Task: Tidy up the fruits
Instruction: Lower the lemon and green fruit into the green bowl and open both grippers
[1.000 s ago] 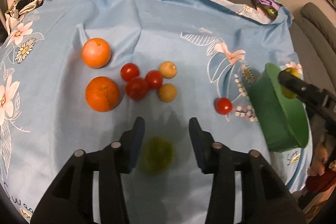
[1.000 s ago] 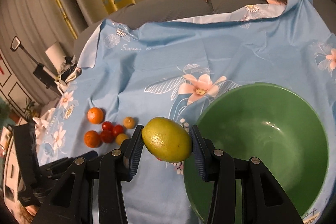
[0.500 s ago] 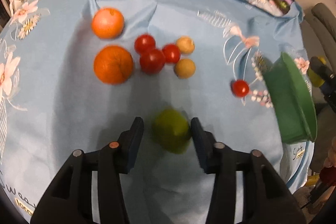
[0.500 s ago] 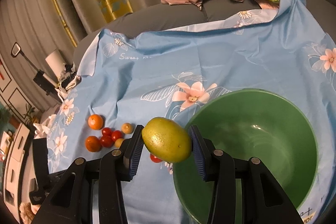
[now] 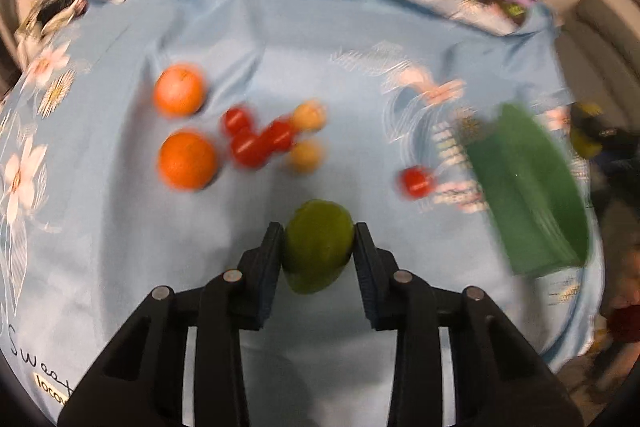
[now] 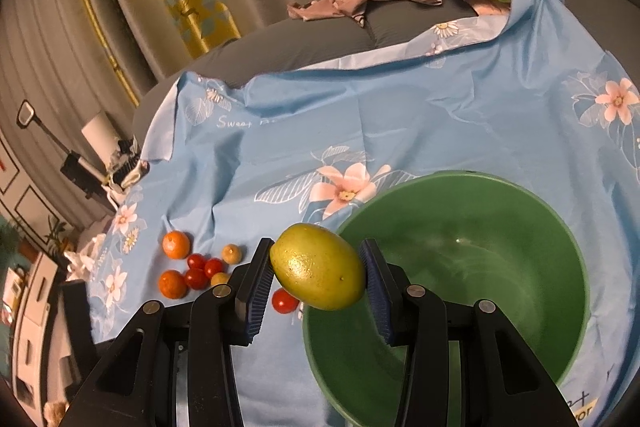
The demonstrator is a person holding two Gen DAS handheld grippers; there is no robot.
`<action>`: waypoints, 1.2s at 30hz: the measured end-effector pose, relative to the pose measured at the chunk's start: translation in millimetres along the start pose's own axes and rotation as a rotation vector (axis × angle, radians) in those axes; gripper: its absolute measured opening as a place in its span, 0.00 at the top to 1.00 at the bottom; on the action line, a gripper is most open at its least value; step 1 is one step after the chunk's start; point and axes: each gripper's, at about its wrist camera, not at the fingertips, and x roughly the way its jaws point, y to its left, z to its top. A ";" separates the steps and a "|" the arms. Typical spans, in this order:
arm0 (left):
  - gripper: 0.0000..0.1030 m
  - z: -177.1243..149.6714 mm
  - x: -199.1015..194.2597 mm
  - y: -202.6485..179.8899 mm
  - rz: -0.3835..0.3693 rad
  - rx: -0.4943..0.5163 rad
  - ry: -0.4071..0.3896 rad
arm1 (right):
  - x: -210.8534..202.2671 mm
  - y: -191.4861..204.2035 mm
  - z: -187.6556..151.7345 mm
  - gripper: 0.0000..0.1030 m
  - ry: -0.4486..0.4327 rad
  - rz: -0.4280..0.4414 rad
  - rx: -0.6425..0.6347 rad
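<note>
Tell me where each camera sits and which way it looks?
Left wrist: rides on the left gripper, looking down at the blue cloth; its black fingers squeeze a green fruit.
Right wrist: rides on the right gripper, looking across the green bowl; its fingers squeeze a yellow lemon.
Both see: the bowl, the cloth, the oranges and tomatoes.
</note>
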 end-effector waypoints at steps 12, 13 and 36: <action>0.67 45.2 -25.8 -131.5 -0.187 0.176 -0.172 | -40.1 -66.3 7.0 0.56 -0.099 -0.050 0.133; 0.67 47.2 -22.7 -139.4 -0.196 0.185 -0.169 | -41.5 -72.2 6.7 0.56 -0.102 -0.053 0.141; 0.66 47.6 51.2 -187.1 -0.155 0.250 -0.034 | -16.9 -111.0 -1.4 0.56 0.026 -0.165 0.168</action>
